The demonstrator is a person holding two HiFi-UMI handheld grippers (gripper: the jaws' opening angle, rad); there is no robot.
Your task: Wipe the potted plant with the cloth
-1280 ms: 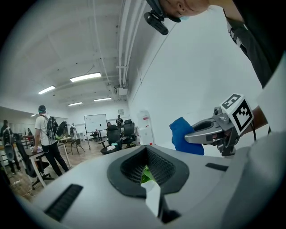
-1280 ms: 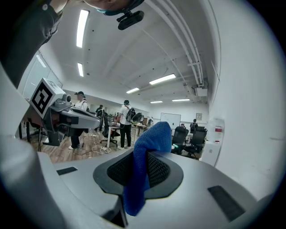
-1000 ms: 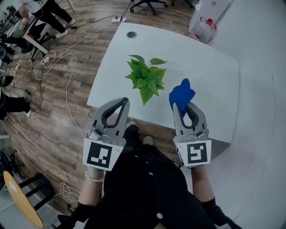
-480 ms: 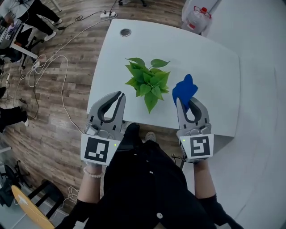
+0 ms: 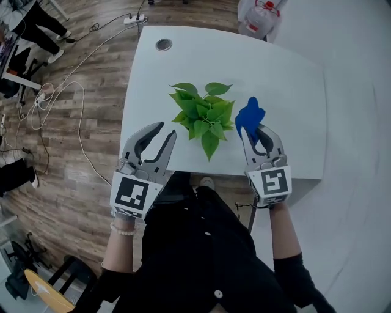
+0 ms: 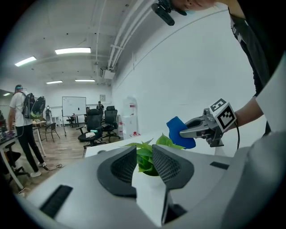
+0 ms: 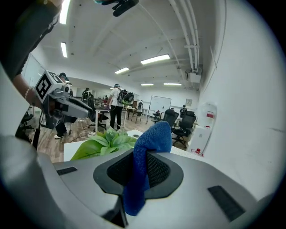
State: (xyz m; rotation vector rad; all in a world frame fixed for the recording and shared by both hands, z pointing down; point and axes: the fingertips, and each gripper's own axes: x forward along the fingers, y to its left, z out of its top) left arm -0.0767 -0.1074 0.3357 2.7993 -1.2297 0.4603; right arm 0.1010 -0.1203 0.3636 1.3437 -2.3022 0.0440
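Note:
A small potted plant (image 5: pixel 204 116) with green leaves stands near the front edge of the white table (image 5: pixel 275 67). My left gripper (image 5: pixel 166 129) is just left of the plant at the table's edge. Its jaws have just been opening; they stand a little apart with nothing between them, and the plant (image 6: pixel 145 156) shows through the gap. My right gripper (image 5: pixel 253 131) is just right of the plant, shut on a blue cloth (image 5: pixel 248 116) that sticks up past its tips. In the right gripper view the cloth (image 7: pixel 149 143) hangs between the pads, with the leaves (image 7: pixel 107 141) to its left.
A round cable grommet (image 5: pixel 163 44) sits at the table's far left corner. A power strip (image 5: pixel 131 19) and loose cables lie on the wood floor to the left. A water jug (image 5: pixel 256 12) stands beyond the table. A white wall runs along the right.
Both grippers have moved forward and down toward the plant. The left jaws, shut before, now stand parted. The blue cloth stays in the right gripper.

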